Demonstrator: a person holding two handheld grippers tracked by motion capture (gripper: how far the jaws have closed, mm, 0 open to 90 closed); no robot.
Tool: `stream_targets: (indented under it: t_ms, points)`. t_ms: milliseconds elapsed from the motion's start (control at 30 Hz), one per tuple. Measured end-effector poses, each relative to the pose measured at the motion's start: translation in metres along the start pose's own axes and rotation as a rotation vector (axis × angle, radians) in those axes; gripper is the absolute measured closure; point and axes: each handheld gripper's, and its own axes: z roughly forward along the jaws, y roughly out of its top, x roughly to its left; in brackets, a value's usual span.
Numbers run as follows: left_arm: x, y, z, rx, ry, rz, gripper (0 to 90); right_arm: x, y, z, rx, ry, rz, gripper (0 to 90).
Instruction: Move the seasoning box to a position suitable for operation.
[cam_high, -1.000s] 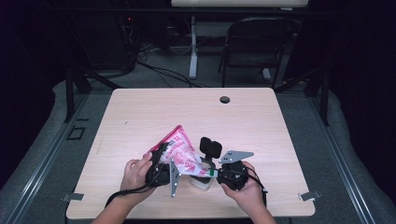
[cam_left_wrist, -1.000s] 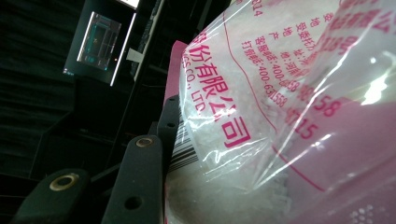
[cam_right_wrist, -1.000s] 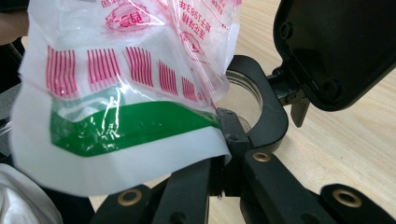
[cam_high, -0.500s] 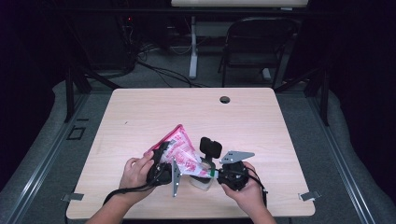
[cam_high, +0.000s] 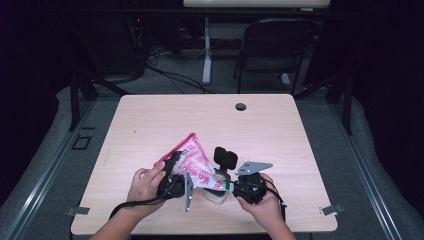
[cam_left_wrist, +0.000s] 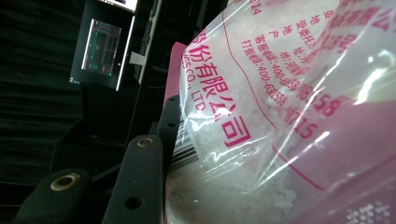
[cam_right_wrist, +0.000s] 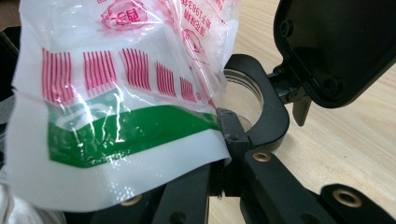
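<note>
A pink-and-white printed plastic bag of white grains (cam_high: 192, 162) was held tilted above the near middle of the light wooden table (cam_high: 280, 130). Its bulging side was clamped by the left gripper (cam_high: 175, 177), while its green-striped edge was pinched between the closed jaws of the right gripper (cam_high: 231, 186). A black-rimmed clear round jar with an open flip lid (cam_right_wrist: 254, 100) was seen just behind the bag.

Wooden table (cam_high: 280, 135) bearing a jar (cam_high: 216, 195)
</note>
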Motion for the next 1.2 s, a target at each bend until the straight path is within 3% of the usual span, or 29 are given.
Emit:
stream_targets:
  t_ms: [1200]
  points:
    - [0.0058,0.0036,0.0001,-0.005,0.008,0.042,65.4,-0.004,0.0024,0.0003,-0.005,0.011,0.014,90.0]
